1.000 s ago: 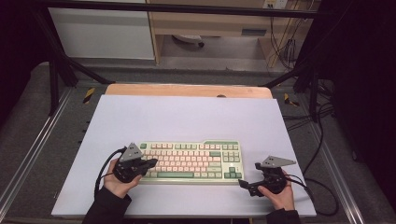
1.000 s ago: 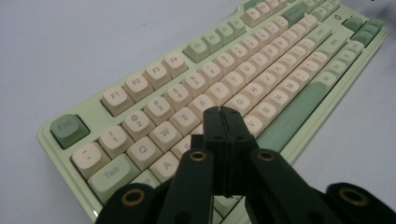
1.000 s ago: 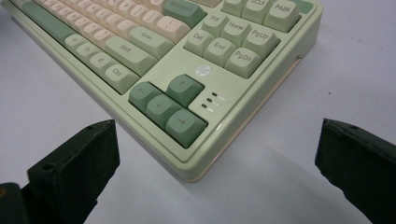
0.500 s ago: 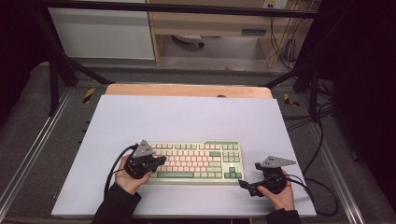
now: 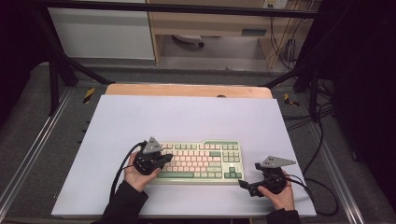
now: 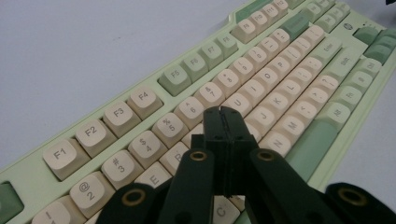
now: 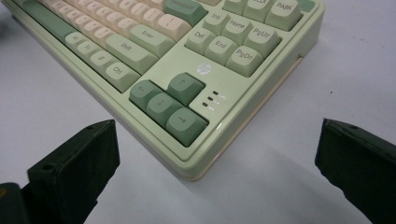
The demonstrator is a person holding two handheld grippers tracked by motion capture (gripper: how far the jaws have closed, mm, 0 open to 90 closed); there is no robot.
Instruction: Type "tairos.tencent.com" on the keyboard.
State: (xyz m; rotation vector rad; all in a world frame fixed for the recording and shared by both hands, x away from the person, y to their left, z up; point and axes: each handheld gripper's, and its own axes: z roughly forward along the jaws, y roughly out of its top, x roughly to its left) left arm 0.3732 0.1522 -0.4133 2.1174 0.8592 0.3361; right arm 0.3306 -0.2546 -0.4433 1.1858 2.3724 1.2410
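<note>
moved rightward over the keyboard [image 5: 201, 160], left gripper [image 6: 223, 116] fingers pressed together; right gripper [image 7: 215, 154] fingers apart near the tabletop's [image 5: 196, 116] front edge.

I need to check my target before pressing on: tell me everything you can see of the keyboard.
The keyboard is a compact model with a pale green plastic case, cream letter and number keys, and darker green modifier, arrow and space keys. It lies flat on the white table, near its front edge, its long side running left to right. The arrow cluster and a small logo sit at its right end. The left gripper, fingers shut, hovers over the keys left of centre; contact is unclear. The right gripper is open beside its right corner, apart.
</note>
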